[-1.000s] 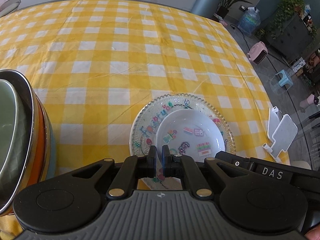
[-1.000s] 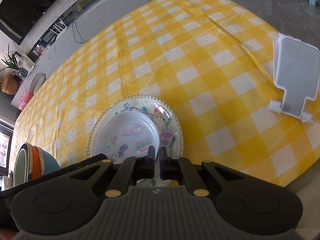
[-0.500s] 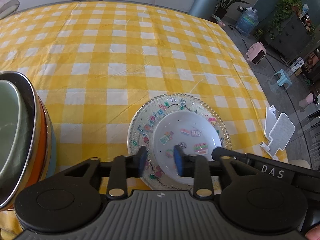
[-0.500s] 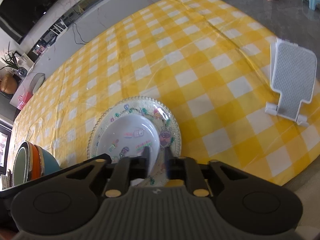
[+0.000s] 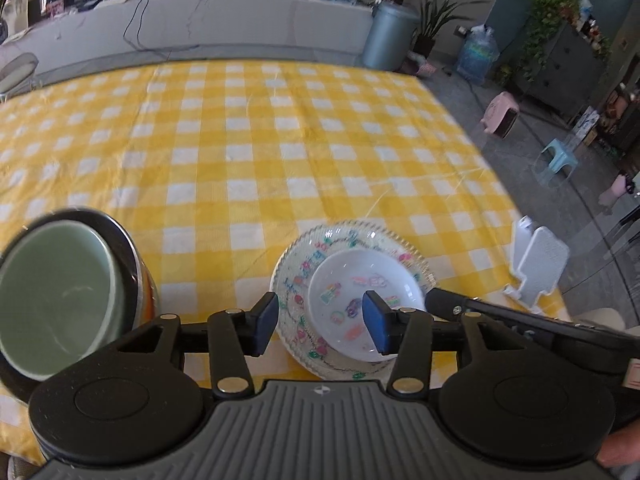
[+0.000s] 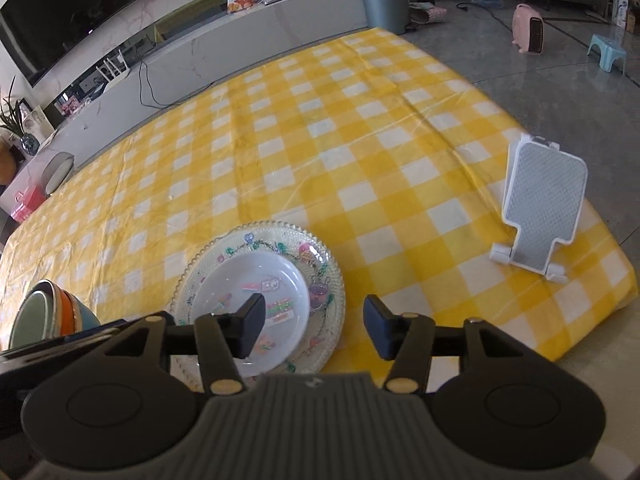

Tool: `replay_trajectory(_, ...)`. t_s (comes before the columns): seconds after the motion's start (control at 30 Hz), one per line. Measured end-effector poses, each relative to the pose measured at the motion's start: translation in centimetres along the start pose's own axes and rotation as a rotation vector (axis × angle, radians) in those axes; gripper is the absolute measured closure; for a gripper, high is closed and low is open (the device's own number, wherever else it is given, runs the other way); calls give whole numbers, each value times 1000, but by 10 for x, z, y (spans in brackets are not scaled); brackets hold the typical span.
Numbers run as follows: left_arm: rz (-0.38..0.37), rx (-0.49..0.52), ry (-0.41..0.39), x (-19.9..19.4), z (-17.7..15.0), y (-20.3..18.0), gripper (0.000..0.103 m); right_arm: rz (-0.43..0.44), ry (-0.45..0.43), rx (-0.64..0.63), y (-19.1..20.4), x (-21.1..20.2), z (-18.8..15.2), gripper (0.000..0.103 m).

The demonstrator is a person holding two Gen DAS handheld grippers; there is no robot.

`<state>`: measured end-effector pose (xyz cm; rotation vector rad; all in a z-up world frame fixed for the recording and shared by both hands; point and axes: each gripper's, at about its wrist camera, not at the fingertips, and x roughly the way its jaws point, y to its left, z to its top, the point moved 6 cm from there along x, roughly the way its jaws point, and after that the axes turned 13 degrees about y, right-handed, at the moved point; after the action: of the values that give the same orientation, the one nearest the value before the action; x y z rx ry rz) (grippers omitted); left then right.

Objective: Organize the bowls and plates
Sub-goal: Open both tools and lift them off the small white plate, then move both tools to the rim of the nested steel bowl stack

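A clear beaded plate with cartoon stickers (image 5: 404, 248) lies near the table's front edge, with a small white sticker plate (image 5: 360, 280) stacked on it. Both show in the right wrist view: the clear plate (image 6: 320, 264), the white plate (image 6: 248, 288). A stack of nested bowls, green innermost (image 5: 56, 292), stands to the left, seen also in the right wrist view (image 6: 44, 316). My left gripper (image 5: 322, 328) is open and empty above the plates' near edge. My right gripper (image 6: 312, 330) is open and empty over the clear plate's right near edge.
A white and grey phone stand (image 6: 540, 208) stands at the table's right front corner, also in the left wrist view (image 5: 538, 268). The yellow checked tablecloth (image 5: 260, 140) stretches back to a grey counter. The table edge drops off to the right.
Both grippers were shut on the clear plate's near rim; both have opened, let it go and pulled back and up. The plates rest on the table.
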<state>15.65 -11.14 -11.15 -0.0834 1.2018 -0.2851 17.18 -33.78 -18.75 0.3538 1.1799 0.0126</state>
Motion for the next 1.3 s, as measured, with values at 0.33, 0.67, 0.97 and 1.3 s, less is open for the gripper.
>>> replay_trajectory(0.33, 49, -38, -114, -62, 6, 42, 28, 92, -38, -10, 41, -26, -6, 34)
replay_trajectory(0.67, 87, -225, -139, -87, 3, 127, 23, 184, -11, -83, 108, -30, -17, 26)
replay_trajectory(0.97, 59, -371, -72, -69, -12, 184, 19, 212, 81, -127, 151, -2, -26, 25)
replay_trajectory(1.3, -71, -464, 0, -38, -26, 206, 19, 258, 182, -58, 164, 36, -29, 26)
